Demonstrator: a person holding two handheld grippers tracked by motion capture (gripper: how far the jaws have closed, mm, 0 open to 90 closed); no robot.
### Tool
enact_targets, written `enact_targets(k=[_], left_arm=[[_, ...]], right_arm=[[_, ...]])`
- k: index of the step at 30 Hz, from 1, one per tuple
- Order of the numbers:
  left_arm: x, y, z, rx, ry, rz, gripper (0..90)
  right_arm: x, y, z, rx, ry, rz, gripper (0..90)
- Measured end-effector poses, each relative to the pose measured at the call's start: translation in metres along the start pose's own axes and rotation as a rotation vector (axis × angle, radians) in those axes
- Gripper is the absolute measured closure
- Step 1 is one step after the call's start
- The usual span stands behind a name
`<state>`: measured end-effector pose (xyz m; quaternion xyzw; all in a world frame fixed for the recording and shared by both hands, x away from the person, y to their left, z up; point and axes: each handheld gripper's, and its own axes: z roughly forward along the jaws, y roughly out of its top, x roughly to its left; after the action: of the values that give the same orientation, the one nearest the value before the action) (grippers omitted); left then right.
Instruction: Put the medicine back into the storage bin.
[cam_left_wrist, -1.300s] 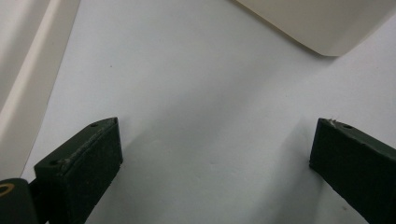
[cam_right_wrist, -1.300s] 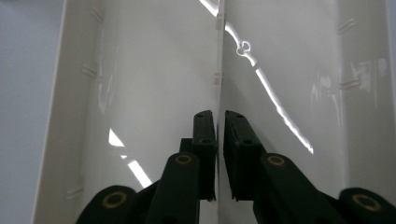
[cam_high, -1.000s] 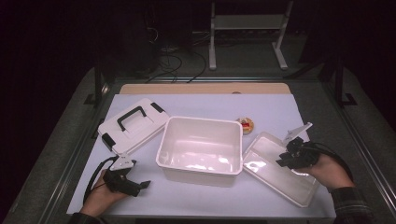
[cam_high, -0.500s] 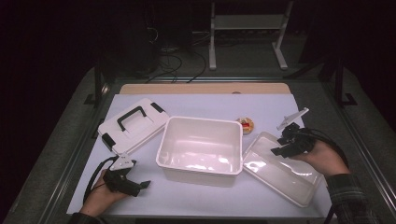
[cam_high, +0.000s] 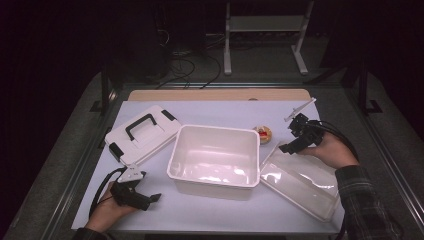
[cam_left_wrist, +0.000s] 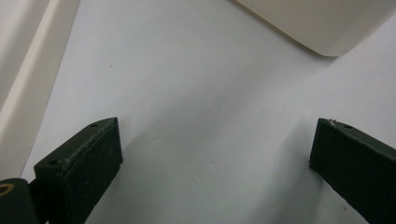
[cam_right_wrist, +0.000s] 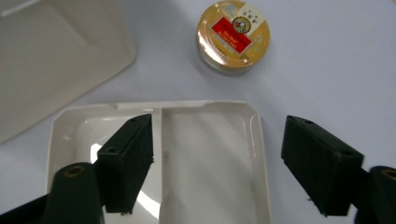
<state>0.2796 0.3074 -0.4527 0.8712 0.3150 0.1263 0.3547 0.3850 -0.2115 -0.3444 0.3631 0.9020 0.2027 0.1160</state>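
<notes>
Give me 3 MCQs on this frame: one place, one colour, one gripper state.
1. Where does the small round tin sit?
A. inside the white bin
B. on the table between the white bin and the divided tray
C. on the handled lid

2. What colour is the handle on the lid?
A. black
B. red
C. white

3. How does the right gripper stand?
A. shut on the tin
B. shut on the tray rim
C. open, holding nothing

Answers: 1 B, the tin rests on the bare table past the tray's end. 2 A, a dark handle on a white lid. 3 C, its jaws stand wide apart above the tray.
</notes>
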Motion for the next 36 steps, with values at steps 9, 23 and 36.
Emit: enact_targets(k=[9,23,36], left_arm=[[0.000,0.000,0.000,0.001,-0.001,-0.001,1.1],[0.000,0.000,0.000,0.002,-0.007,-0.001,0.4],[0.000,0.000,0.001,0.007,-0.010,0.007,0.0]], right_arm=[[-0.013,0.024,0.013,0.026,-0.019,0.034,13.6],[-0.024,0.058,0.046,0.050,-0.022,0.080,9.1],[-0.030,0.081,0.085,0.112,-0.002,0.114,8.6]])
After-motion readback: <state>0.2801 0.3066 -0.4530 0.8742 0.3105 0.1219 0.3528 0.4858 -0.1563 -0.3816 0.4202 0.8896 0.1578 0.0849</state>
